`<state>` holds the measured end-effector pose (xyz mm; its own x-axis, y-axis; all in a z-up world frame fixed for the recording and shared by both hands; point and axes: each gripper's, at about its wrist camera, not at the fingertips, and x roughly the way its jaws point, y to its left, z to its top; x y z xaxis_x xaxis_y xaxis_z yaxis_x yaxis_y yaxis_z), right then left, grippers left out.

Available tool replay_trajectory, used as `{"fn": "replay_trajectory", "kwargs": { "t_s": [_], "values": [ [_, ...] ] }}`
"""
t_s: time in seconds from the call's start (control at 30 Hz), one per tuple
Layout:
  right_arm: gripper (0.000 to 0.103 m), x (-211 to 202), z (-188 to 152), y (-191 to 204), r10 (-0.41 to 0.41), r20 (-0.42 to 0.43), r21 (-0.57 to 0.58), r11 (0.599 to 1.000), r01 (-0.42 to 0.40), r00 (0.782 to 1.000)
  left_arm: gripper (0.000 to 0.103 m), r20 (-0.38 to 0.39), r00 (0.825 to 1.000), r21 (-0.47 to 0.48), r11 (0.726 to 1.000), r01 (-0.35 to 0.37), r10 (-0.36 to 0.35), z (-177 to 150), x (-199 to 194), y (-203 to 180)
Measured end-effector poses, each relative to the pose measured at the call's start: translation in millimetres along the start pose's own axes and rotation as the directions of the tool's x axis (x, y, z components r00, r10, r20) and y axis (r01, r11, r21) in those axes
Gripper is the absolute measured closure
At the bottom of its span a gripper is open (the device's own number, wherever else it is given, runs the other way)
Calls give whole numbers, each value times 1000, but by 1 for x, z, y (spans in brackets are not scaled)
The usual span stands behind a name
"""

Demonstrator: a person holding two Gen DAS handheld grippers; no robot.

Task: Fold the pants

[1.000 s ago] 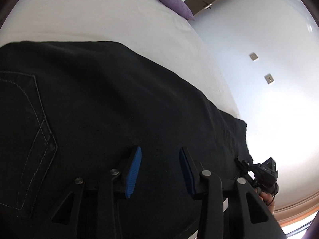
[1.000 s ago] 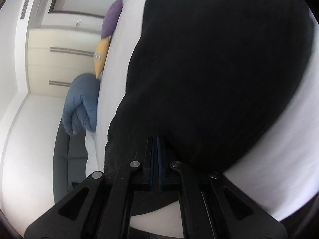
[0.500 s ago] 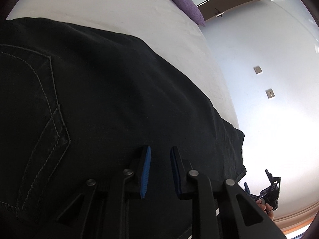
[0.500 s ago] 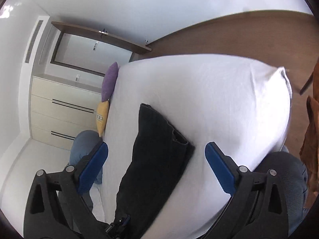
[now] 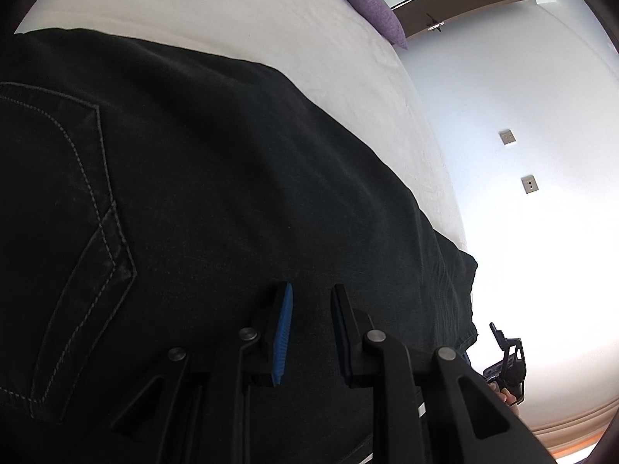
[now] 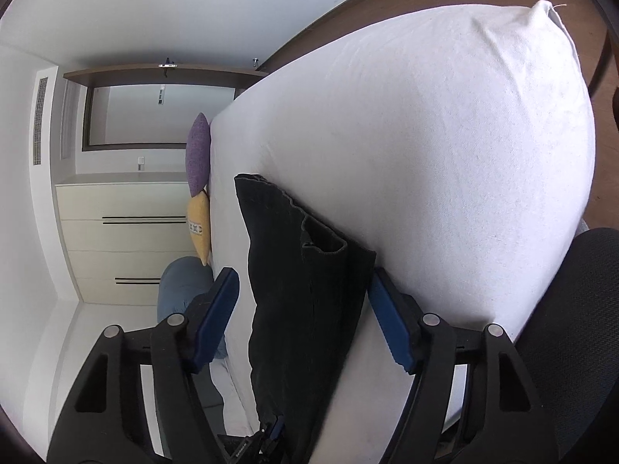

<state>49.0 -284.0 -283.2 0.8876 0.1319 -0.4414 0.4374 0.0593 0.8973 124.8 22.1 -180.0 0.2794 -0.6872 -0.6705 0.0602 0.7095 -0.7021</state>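
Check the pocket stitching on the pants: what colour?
Light grey stitching on the black pants, clearest in the left wrist view.

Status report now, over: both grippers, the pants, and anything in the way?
Left gripper narrow over the black pants, grip unclear. Right gripper open, jaws just closing, pants between, untouched. Nothing blocking on the bed.

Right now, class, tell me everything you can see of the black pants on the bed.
The black pants look like denim, with a back pocket outlined in pale stitching. They lie flat on the white bed, stretched long, leg hems stacked at the far end. Whether either gripper touches them can't be told.
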Motion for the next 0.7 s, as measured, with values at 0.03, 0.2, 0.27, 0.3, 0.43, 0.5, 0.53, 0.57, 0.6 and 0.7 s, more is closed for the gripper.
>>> {"fn": "replay_trajectory", "kwargs": {
  "t_s": [0.03, 0.2, 0.27, 0.3, 0.43, 0.5, 0.53, 0.57, 0.6, 0.7],
  "values": [
    [39, 9, 5, 4, 10, 4, 7, 1000, -10, 1000, 80, 1, 1000, 5, 1000, -5, 5, 0, 0, -1],
    [70, 18, 9, 7, 39, 13, 43, 998, -39, 999, 80, 1, 1000, 17, 1000, -16, 16, -1, 1, -5],
    [75, 27, 11, 3, 46, 13, 58, 997, -47, 999, 80, 0, 1000, 15, 1000, -15, 15, -1, 2, -5],
    [79, 30, 12, 1, 51, 15, 62, 997, -52, 999, 80, 0, 1000, 15, 1000, -15, 15, -2, 2, -5],
    [91, 40, 13, -2, 45, 21, 68, 997, -46, 999, 80, 1, 1000, 12, 1000, -15, 15, -1, 2, -5],
    [93, 39, 10, -6, 43, 27, 65, 997, -45, 999, 80, 3, 1000, 9, 1000, -12, 12, -2, 2, -4],
    [93, 38, 9, -5, 37, 31, 57, 998, -39, 999, 80, 3, 1000, 8, 1000, -11, 11, -2, 2, -3],
    [94, 39, 9, -3, 28, 34, 49, 998, -30, 999, 80, 4, 1000, 8, 1000, -10, 10, -2, 2, -4],
    [94, 39, 8, -1, 20, 37, 43, 999, -22, 999, 80, 3, 1000, 8, 1000, -9, 9, -2, 2, -3],
    [94, 42, 5, 10, -20, 52, -1, 1000, 20, 998, 80, 3, 1000, 1, 1000, 0, 0, -2, 2, 0]
  ]
}}
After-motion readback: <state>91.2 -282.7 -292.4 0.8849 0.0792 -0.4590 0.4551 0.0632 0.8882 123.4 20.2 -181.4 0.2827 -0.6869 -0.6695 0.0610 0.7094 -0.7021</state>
